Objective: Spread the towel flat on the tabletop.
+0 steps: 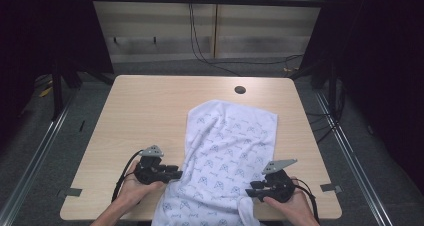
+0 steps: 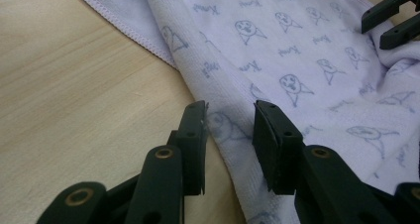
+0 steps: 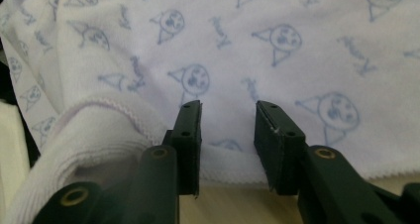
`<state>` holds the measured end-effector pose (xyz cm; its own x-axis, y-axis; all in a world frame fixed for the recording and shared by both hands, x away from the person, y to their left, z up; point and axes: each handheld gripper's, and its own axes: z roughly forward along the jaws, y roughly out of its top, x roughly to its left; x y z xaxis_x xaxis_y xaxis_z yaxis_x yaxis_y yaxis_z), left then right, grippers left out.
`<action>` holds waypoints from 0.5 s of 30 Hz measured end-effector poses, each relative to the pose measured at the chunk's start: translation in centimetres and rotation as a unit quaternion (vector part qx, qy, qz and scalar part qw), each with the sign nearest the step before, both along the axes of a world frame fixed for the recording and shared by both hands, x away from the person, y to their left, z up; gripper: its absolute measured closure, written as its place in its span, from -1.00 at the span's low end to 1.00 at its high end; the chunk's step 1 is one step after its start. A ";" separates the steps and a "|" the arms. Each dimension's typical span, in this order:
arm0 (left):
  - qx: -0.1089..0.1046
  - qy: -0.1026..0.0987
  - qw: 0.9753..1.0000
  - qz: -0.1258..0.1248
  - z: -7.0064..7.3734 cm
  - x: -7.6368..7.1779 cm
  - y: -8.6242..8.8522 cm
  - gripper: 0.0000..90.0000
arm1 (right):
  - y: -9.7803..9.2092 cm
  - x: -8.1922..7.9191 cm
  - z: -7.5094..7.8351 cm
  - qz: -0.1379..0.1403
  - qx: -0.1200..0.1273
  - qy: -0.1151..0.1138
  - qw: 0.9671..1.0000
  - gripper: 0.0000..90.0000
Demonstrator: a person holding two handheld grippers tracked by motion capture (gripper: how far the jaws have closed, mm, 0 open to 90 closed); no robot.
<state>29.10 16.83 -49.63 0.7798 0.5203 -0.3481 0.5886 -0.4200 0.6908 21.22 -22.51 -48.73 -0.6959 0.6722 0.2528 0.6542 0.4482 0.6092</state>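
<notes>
A white towel (image 1: 227, 146) with a small blue print lies across the light wooden table (image 1: 145, 111), its near end hanging over the front edge. My left gripper (image 1: 179, 174) is at the towel's left edge, open, with the towel (image 2: 297, 55) hem lying between its jaws. My right gripper (image 1: 248, 189) is at the towel's right near part, open, its jaws straddling the hem of the towel (image 3: 237, 45) beside a rolled-up fold (image 3: 94, 130). In the left gripper view the right gripper's fingers (image 2: 391, 21) show at the top right.
A round cable hole (image 1: 240, 90) sits near the table's far edge. Bare tabletop lies left of and beyond the towel. Black frame posts and cables stand behind the table, with dark curtains at both sides.
</notes>
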 end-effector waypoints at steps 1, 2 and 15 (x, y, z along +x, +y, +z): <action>-0.002 0.001 1.000 0.001 0.0 0.0 -0.1 0.45 | -0.3 -0.2 0.0 0.001 0.000 0.003 1.000 0.57; -0.006 0.001 1.000 -0.002 0.0 0.0 -0.2 0.43 | -0.5 -0.3 0.0 0.001 0.003 0.002 1.000 0.73; 0.013 -0.009 1.000 -0.020 0.0 -0.4 -1.3 0.93 | -1.7 -1.6 1.8 0.019 0.056 -0.033 0.998 0.45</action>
<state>28.74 15.53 -49.66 0.8061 0.4975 -0.3206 0.5588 -0.4615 0.6890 19.61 -24.17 -46.93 -0.7383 0.6148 0.2776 0.5946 0.3989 0.6981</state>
